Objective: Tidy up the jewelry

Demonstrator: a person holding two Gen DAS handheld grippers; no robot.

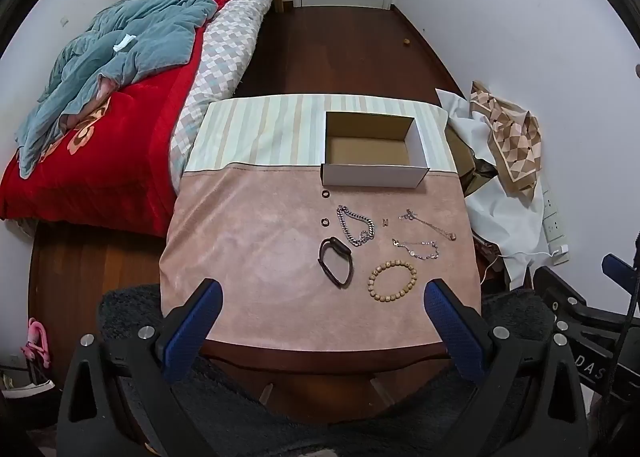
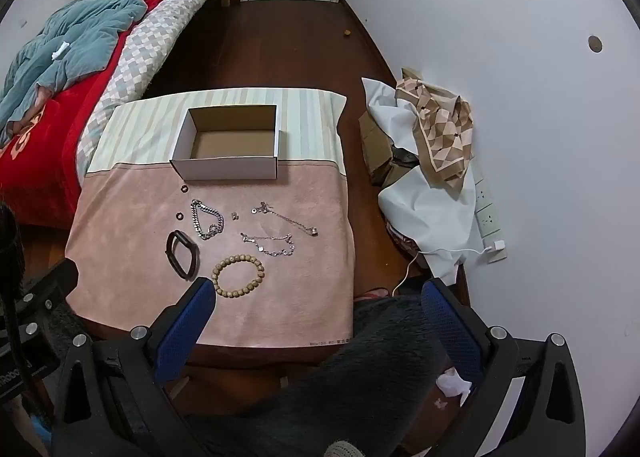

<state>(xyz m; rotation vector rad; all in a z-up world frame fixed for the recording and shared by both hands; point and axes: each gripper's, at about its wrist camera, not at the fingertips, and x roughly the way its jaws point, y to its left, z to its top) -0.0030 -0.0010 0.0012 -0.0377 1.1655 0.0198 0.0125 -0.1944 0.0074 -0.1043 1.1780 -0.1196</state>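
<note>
My left fingers [image 1: 218, 297] stand wide apart and hold nothing, hovering over the counter's near edge; my right fingers [image 2: 206, 293] are just as wide and bare, off its near right corner. Closest lies the tan wooden bead bracelet [image 2: 238, 274], then the dark brown band [image 2: 182, 254], the heavy silver curb chain [image 2: 206, 219], two fine silver chains [image 2: 276, 243] and two small black rings [image 2: 179, 215]. The open white cardboard box [image 2: 228, 167] toward the far edge holds nothing, so I judge every piece is yet to go in.
</note>
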